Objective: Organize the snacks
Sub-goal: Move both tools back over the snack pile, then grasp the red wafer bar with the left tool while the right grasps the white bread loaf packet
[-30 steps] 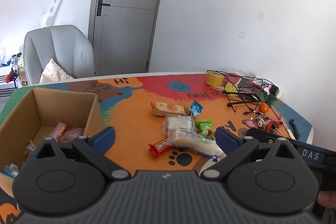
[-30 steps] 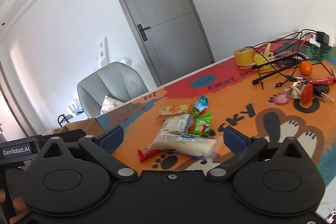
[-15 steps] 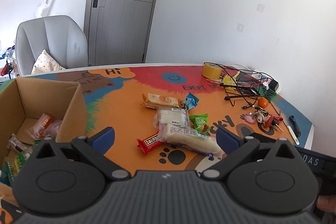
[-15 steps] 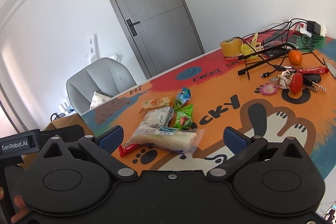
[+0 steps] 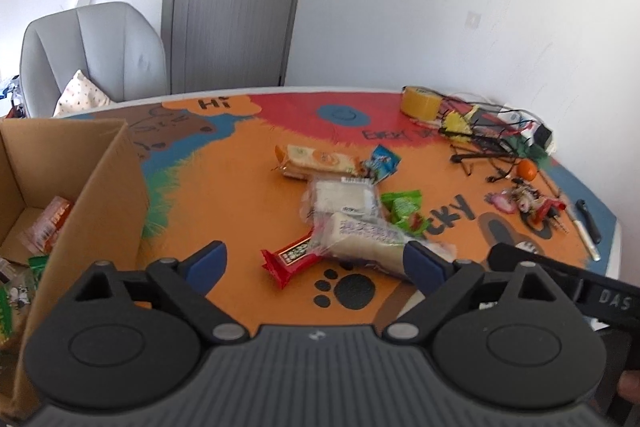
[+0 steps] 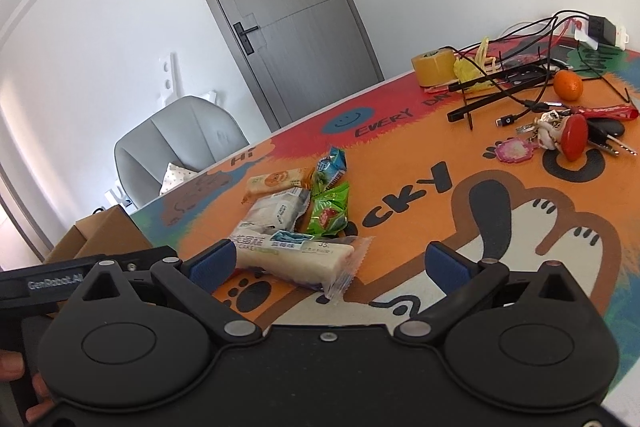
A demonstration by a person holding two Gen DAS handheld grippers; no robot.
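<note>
Several wrapped snacks lie in a cluster on the orange mat: a long white cake pack (image 5: pixel 368 241) (image 6: pixel 296 253), a red bar (image 5: pixel 290 257), a square white pack (image 5: pixel 342 197) (image 6: pixel 278 211), a green packet (image 5: pixel 402 207) (image 6: pixel 330 213), an orange biscuit pack (image 5: pixel 316 161) (image 6: pixel 276 179) and a blue packet (image 5: pixel 382 163) (image 6: pixel 330 163). A cardboard box (image 5: pixel 100 195) at the left holds several snacks. My left gripper (image 5: pixel 314 265) is open and empty, above the red bar. My right gripper (image 6: pixel 326 263) is open and empty, just short of the cake pack.
At the far right of the table lie a yellow tape roll (image 5: pixel 420 103) (image 6: pixel 434 65), tangled black cables (image 6: pixel 516 75), an orange (image 6: pixel 567 86), keys with charms (image 6: pixel 568 135) and a pen (image 5: pixel 590 221). A grey chair (image 5: pixel 92 47) stands behind the table, by a grey door.
Both grippers have moved forward and lower toward the snack cluster, which now looks larger. The box has slid further to the left edge of the left wrist view. Both grippers stay open.
</note>
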